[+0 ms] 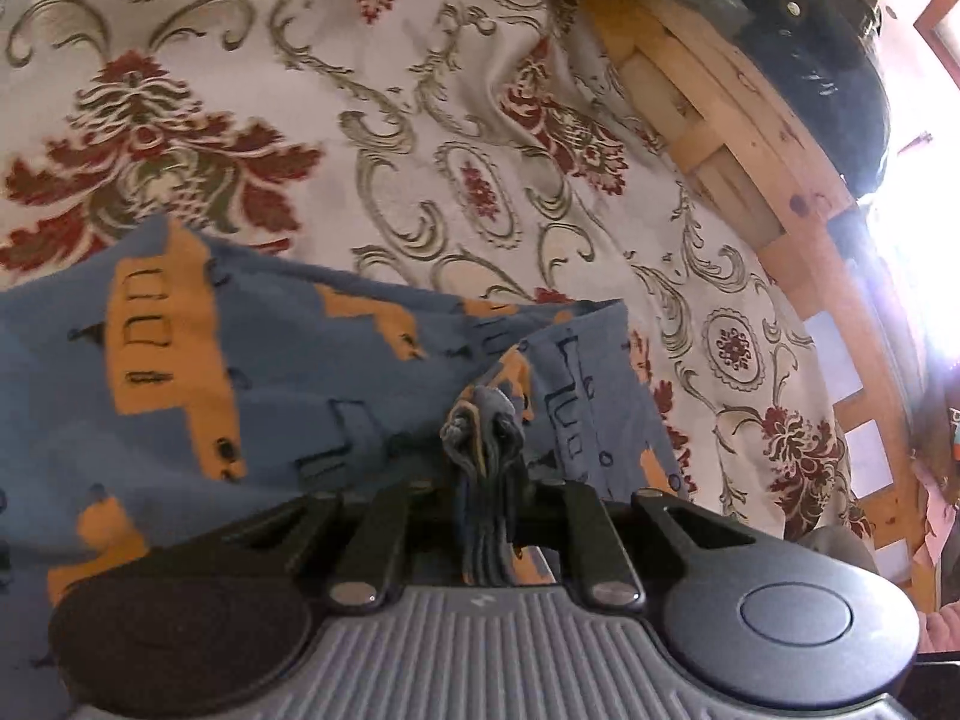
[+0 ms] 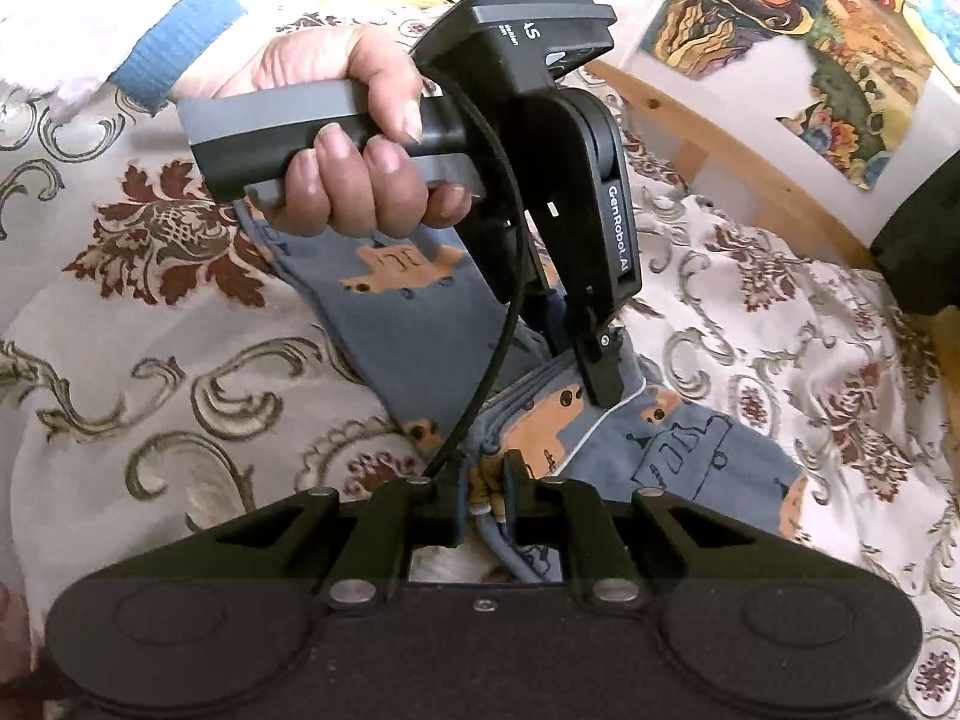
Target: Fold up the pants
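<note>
Pinching a bunched wad of blue fabric, the left gripper (image 1: 486,480) holds the pants (image 1: 270,372) in the left wrist view, its jaws pressed together on several gathered layers; beyond the fingers the garment, blue with orange vehicle shapes, lies spread over a cream bedspread (image 1: 420,120) patterned with red flowers and grey-green scrolls; farther off, a pale wooden bed frame (image 1: 750,138) curves along the bedspread's edge, with a dark bag-like shape, too blurred to identify, above it. In the right wrist view, the right gripper (image 2: 483,498) likewise clamps a fold of the pants (image 2: 678,438), jaws closed on the bunched cloth; just ahead, the left gripper's (image 2: 600,378) tip meets the same garment, where the two legs lie side by side on the bedspread (image 2: 180,330); a hand (image 2: 360,138) in a blue-cuffed sleeve grips that tool's grey handle; colourful pictures (image 2: 810,60) hang on the wall behind the wooden frame (image 2: 720,150).
</note>
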Demonstrator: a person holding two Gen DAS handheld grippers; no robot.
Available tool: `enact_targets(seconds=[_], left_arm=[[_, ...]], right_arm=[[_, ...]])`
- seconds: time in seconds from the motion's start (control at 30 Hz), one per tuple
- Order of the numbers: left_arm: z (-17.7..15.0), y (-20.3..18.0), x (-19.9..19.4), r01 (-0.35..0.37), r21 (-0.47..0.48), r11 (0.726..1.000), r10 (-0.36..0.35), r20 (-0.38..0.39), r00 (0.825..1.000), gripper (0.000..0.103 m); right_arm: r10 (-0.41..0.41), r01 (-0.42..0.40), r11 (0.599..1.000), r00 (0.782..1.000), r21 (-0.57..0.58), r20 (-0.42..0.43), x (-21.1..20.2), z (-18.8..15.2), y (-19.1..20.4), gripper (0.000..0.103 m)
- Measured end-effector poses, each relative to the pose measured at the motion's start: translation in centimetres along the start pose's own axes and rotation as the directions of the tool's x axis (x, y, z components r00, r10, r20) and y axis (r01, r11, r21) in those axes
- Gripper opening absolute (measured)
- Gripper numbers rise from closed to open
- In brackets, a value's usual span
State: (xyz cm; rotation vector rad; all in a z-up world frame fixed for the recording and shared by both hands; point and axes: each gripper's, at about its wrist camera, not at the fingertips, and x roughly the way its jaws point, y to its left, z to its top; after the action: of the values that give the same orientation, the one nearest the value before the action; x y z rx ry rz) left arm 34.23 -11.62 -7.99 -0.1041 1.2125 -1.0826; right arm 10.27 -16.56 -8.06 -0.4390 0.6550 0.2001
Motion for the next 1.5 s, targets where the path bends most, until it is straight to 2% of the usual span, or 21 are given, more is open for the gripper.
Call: enact_targets(seconds=[0.2,0.37,0.73,1.23,1.37,1.43,1.5], left_arm=[[-0.1,1.4,0.2,0.023,-0.027,0.999,-0.024,-0.004,1.000,0.013],[-0.2,1.9,-0.4,0.039,-0.006,0.999,-0.039,0.001,0.999,0.013],[-0.9,4.5,-4.2,-0.023,-0.019,1.000,0.024,0.046,0.999,0.013],[-1.8,7.1,-7.4,-0.073,-0.054,0.996,0.076,0.056,0.996,0.013],[-1.8,7.2,-7.1,-0.104,-0.044,0.994,0.106,0.044,0.993,0.018],[-1.7,7.2,-7.1,-0.111,-0.044,0.993,0.113,0.042,0.993,0.020],[-1.7,7.2,-7.4,-0.117,-0.044,0.992,0.119,0.044,0.992,0.027]], right_arm=[[0.008,-0.008,1.000,1.000,0.004,-0.018,1.0,0.2,0.3,0.012],[0.019,-0.019,1.000,1.000,0.007,-0.015,1.2,0.6,0.4,0.012],[0.083,-0.084,0.996,0.996,0.004,0.041,2.5,3.5,1.7,0.012],[0.152,-0.152,0.988,0.986,-0.009,0.071,3.8,5.7,3.6,0.012],[0.156,-0.156,0.988,0.986,-0.006,0.063,4.4,5.7,4.0,0.012],[0.158,-0.158,0.987,0.986,-0.007,0.059,4.5,5.7,4.2,0.016],[0.165,-0.165,0.986,0.984,-0.002,0.066,4.5,5.6,4.0,0.021]])
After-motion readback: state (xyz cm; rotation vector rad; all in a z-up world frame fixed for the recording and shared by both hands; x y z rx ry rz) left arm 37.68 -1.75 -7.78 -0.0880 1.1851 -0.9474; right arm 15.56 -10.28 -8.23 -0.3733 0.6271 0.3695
